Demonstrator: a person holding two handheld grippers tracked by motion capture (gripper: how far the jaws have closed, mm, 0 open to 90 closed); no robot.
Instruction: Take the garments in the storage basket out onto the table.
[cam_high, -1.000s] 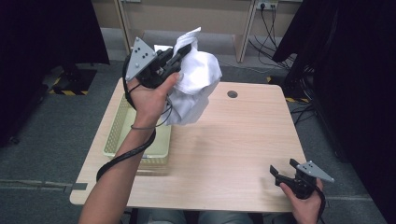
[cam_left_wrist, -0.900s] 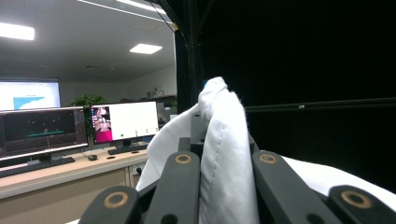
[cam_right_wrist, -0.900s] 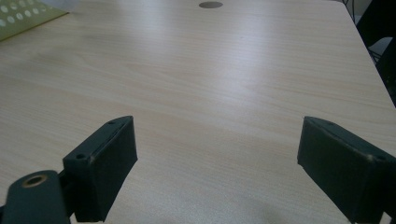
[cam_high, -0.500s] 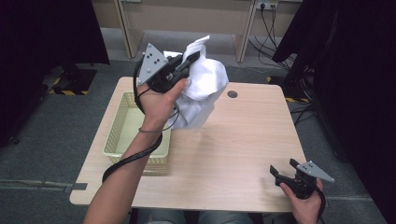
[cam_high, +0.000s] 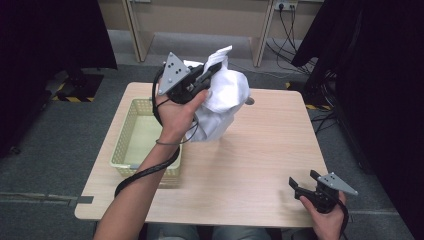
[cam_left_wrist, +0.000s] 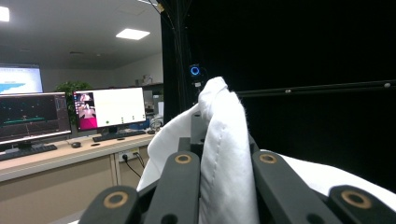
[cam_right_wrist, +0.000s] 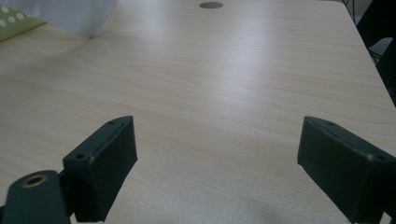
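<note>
A crumpled white cloth (cam_high: 225, 97) hangs in the air above the far middle of the table, pinched at its top by my left gripper (cam_high: 212, 72). In the left gripper view the black jaws squeeze a fold of the cloth (cam_left_wrist: 224, 121), and my left gripper (cam_left_wrist: 224, 163) points level toward a dark curtain. The cloth's lower end dangles just above the tabletop beside the basket. My right gripper (cam_high: 300, 186) rests at the near right corner with its jaws wide apart. In its own view my right gripper (cam_right_wrist: 217, 154) has only bare wood between its fingers.
A pale yellow mesh basket (cam_high: 131, 150) stands on the left side of the wooden table (cam_high: 260, 150). A round cable hole (cam_right_wrist: 211, 5) sits near the far edge. Desks with monitors (cam_left_wrist: 109, 107) stand behind; dark curtains flank the table.
My left hand has carried the cloth to the right and a little lower, from over the basket toward the table's middle. The right gripper has stayed where it was.
</note>
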